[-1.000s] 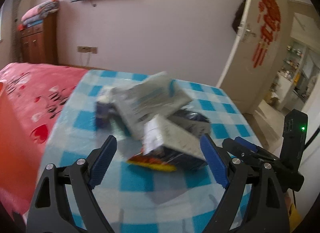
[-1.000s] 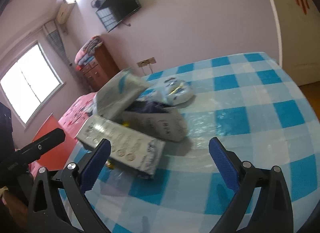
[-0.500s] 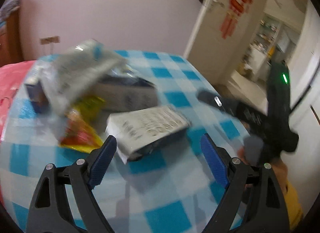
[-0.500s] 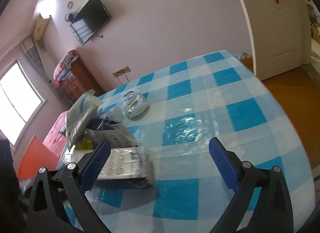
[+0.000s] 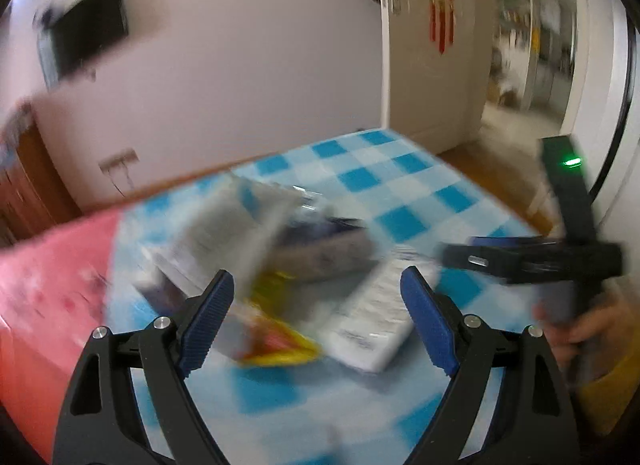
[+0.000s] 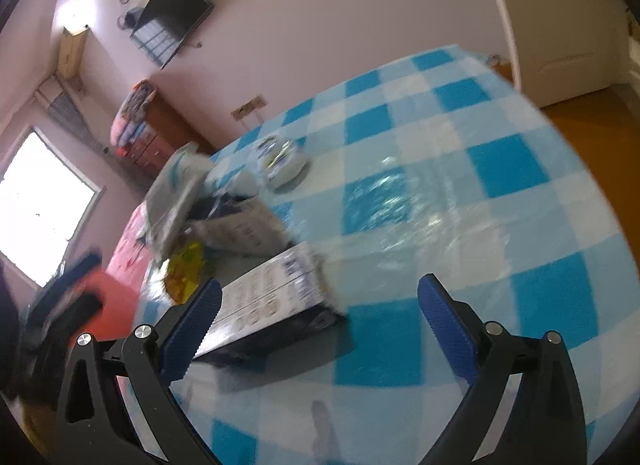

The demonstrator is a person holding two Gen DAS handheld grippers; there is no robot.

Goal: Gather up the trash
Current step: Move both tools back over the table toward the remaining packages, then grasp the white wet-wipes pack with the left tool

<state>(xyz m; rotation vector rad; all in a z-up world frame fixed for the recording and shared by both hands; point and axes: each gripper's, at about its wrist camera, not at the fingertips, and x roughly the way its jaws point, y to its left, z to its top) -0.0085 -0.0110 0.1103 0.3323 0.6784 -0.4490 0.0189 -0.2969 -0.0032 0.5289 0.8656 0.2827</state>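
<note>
Left tongs (image 5: 316,313) gaping wide and gripping nothing above the table (image 5: 404,185), right tongs (image 6: 320,323) likewise spread wide, white flat box (image 6: 268,301) lying just ahead of them, grey packet (image 6: 172,193) and yellow wrapper (image 6: 184,269) sitting beyond it.

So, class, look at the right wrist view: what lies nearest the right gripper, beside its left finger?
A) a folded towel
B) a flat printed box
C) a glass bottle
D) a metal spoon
B: a flat white printed box with a dark side lies on the blue checked tablecloth just ahead of the open right gripper, beside its left finger; the wrappers are heaped farther back.
</note>
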